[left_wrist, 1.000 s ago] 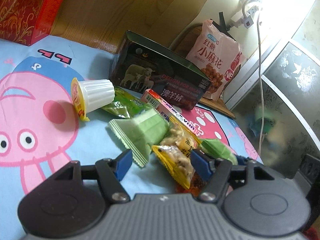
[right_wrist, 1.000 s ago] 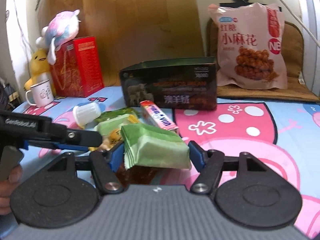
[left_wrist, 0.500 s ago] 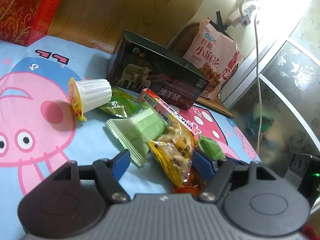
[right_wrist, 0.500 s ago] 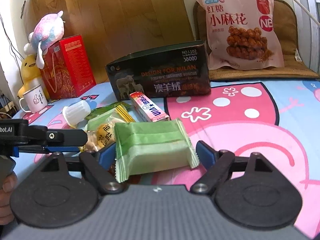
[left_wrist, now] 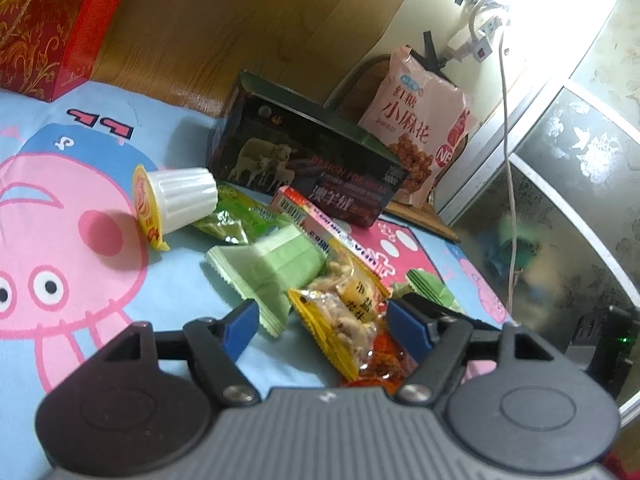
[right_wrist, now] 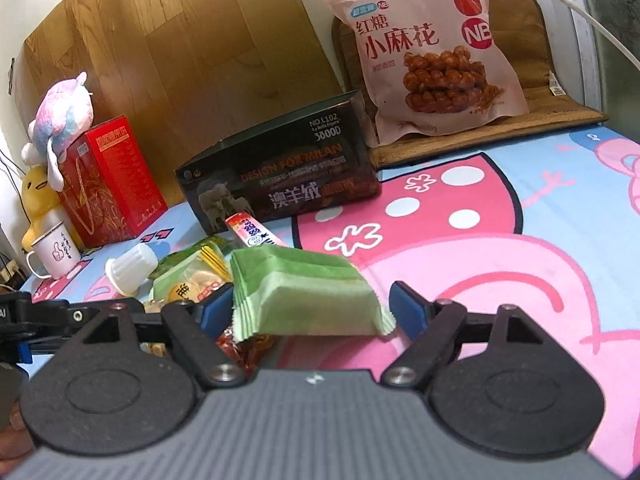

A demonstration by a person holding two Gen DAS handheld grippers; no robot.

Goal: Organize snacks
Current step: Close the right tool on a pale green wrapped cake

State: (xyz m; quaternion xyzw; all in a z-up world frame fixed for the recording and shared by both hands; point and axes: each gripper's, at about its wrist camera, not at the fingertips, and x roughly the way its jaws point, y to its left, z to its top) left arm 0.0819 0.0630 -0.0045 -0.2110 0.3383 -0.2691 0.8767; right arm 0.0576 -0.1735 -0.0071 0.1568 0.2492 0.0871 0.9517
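A pale green wrapper [right_wrist: 308, 296] is showing plain. The cloth [right_wrist: 520, 248] is showing blue with pink cartoon pigs. A dark box [right_wrist: 280, 184] is bearing sheep, a pink bag [right_wrist: 428, 52] brown twists, and a red box [right_wrist: 108, 184] gold print.

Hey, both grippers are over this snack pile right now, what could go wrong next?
1. The right gripper is closing its jaws on the green packet at its thin crimped ends, so the packet may buckle or slip out.
2. The left gripper is opening its jaws over the yellow peanut packet, which overlaps a red packet. A grab there could catch both.
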